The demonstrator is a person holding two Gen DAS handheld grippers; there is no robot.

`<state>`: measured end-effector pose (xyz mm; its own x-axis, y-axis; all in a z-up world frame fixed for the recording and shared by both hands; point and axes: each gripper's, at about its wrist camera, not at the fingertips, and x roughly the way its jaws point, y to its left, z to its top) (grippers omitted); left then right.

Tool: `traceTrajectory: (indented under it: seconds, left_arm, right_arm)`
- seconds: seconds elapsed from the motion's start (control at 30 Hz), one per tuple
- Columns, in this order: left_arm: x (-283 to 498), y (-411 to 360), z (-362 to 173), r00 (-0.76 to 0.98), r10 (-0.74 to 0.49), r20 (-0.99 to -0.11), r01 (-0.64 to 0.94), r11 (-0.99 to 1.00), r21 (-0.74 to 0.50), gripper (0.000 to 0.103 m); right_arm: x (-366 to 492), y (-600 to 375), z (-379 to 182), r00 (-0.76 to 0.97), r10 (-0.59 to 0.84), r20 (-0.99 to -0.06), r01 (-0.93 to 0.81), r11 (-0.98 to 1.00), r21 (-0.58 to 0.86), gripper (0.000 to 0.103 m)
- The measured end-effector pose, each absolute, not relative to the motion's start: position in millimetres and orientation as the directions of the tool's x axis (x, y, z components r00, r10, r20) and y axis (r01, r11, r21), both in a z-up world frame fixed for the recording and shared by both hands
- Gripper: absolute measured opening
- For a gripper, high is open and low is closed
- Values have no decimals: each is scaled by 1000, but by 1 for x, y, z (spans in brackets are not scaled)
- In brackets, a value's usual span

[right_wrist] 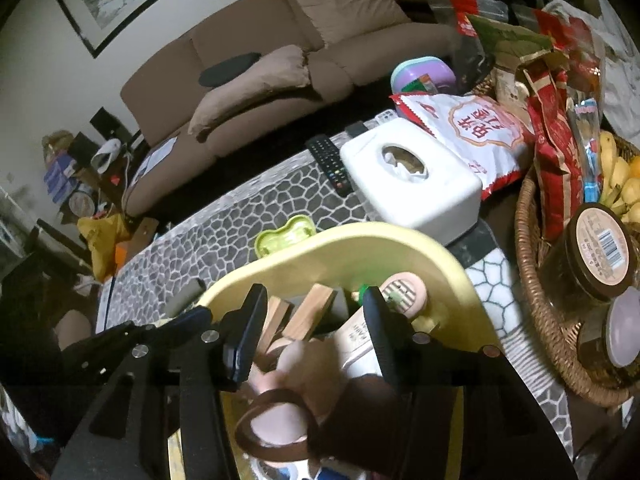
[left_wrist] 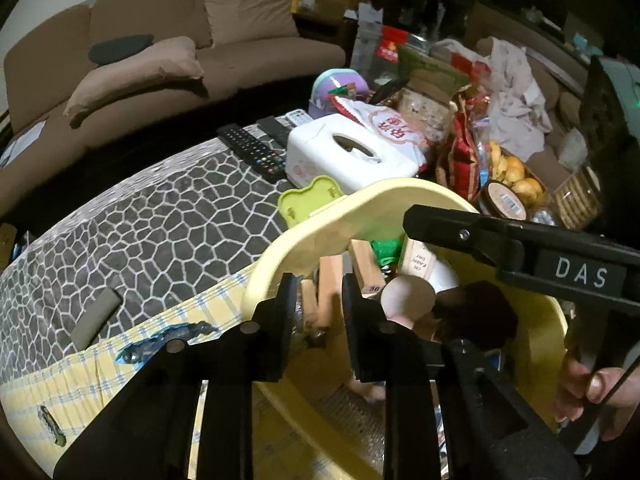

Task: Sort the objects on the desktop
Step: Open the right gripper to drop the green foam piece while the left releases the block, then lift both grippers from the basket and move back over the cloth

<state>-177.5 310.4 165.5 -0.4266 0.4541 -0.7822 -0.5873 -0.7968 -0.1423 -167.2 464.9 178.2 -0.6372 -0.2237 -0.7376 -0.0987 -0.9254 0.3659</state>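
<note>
A pale yellow basket (left_wrist: pixel 360 208) (right_wrist: pixel 360 248) on the stone-patterned table holds wooden blocks (left_wrist: pixel 330 280) (right_wrist: pixel 312 312), a brown tape roll (right_wrist: pixel 276 428), a pink slotted piece (right_wrist: pixel 400 292) and a small labelled carton (left_wrist: pixel 420 260). My left gripper (left_wrist: pixel 322 304) hangs at the basket's near-left rim. Its jaws stand a narrow gap apart, and the blocks show behind that gap, not pinched. My right gripper (right_wrist: pixel 316 320) is open over the basket's inside, above the tape roll and a dark brown lump (right_wrist: pixel 360 412). One of its fingers (left_wrist: pixel 440 226) reaches in from the right in the left wrist view.
Behind the basket are a green lid (left_wrist: pixel 308 196), a white tissue box (left_wrist: pixel 352 156) (right_wrist: pixel 412 176), remotes (left_wrist: pixel 252 152) and snack bags (right_wrist: pixel 480 128). A wicker basket (right_wrist: pixel 536 280) with fruit and jars sits right. A grey block (left_wrist: pixel 96 316) and yellow checked cloth (left_wrist: pixel 120 368) lie left.
</note>
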Motion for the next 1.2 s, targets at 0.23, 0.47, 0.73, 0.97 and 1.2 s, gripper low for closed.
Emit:
traceTrajectory:
  seconds: [0.23, 0.47, 0.73, 0.97, 1.2]
  left_arm:
    - [-165, 278, 181, -451, 444, -774, -555, -819, -146, 31]
    - [-149, 242, 190, -480, 408, -777, -500, -854, -140, 50]
    - [-127, 196, 207, -545, 370, -753, -423, -896, -134, 76]
    - [-108, 150, 225, -586, 347, -732, -366, -920, -143, 103]
    - [-88, 112, 237, -615, 311, -725, -311, -940, -140, 103]
  right_arm:
    - [-155, 445, 182, -624, -223, -749, -77, -936, 342, 56]
    - [-142, 422, 192, -620, -214, -755, -62, -946, 319, 65]
    - [-127, 400, 201, -611, -196, -767, -37, -961, 275, 88]
    - [-109, 370, 208, -606, -208, -768, 7, -967, 257, 102]
    - [-93, 337, 215, -603, -237, -761, 55, -965, 257, 103]
